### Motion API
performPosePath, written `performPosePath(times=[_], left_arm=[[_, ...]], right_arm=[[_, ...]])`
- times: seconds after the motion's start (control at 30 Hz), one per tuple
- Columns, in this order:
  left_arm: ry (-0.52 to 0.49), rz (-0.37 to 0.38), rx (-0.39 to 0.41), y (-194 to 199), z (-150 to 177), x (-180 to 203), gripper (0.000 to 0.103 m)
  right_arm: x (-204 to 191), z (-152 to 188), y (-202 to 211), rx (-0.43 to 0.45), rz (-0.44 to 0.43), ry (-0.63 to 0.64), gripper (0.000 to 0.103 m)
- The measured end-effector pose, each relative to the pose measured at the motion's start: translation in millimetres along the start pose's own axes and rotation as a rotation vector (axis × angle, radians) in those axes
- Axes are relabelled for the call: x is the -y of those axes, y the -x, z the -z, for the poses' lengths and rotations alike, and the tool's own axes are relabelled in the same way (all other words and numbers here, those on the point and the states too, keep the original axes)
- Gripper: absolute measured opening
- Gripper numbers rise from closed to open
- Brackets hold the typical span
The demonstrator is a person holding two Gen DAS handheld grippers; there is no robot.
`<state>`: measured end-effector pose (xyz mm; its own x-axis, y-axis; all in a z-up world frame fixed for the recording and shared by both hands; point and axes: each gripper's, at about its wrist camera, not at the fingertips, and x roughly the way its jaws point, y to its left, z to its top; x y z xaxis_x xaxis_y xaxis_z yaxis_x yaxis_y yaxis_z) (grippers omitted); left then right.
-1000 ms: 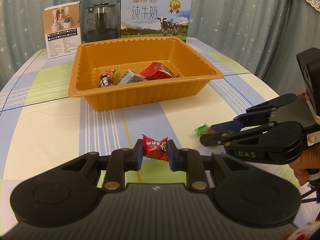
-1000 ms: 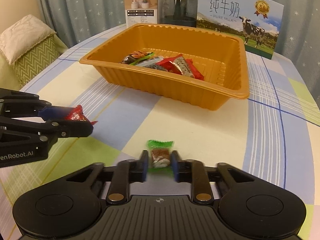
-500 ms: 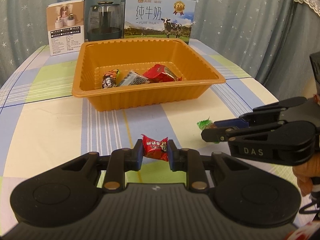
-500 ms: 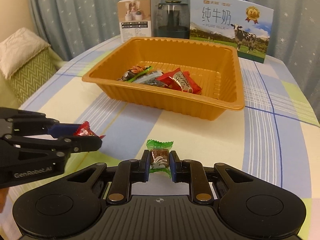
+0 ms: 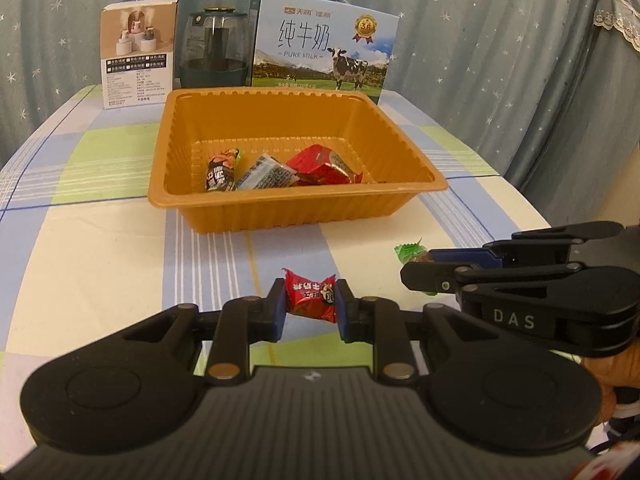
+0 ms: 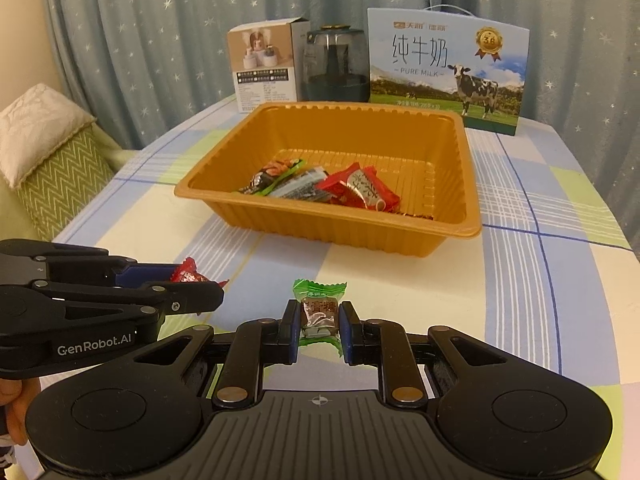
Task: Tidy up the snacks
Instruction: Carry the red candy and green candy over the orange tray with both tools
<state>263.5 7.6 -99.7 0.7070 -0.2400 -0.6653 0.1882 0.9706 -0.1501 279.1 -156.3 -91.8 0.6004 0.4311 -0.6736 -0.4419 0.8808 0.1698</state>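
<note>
- Left tongs [image 5: 311, 305] pinch a red wrapped candy [image 5: 310, 295] above the tabletop [image 5: 100, 264].
- Right tongs [image 6: 319, 327] pinch a green wrapped candy [image 6: 319, 310] near the orange tray [image 6: 340, 232].
- Both candies look light and crinkly, best gripped across the firm middle.

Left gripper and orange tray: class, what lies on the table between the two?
Nothing: between the left gripper, shut on a red candy, and the orange tray only bare checked tablecloth shows, in the left wrist view.

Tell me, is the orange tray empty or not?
Not empty. The orange tray holds several wrapped snacks on its floor, with much of it bare.
</note>
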Motion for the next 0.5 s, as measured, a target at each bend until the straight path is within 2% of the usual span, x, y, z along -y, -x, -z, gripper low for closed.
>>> performPosePath(times=[0.5], left_arm=[[-0.042, -0.022, 0.033, 7, -31, -8, 0.022]], right_arm=[[18, -15, 15, 0.062, 0.080, -0.113, 0.020]])
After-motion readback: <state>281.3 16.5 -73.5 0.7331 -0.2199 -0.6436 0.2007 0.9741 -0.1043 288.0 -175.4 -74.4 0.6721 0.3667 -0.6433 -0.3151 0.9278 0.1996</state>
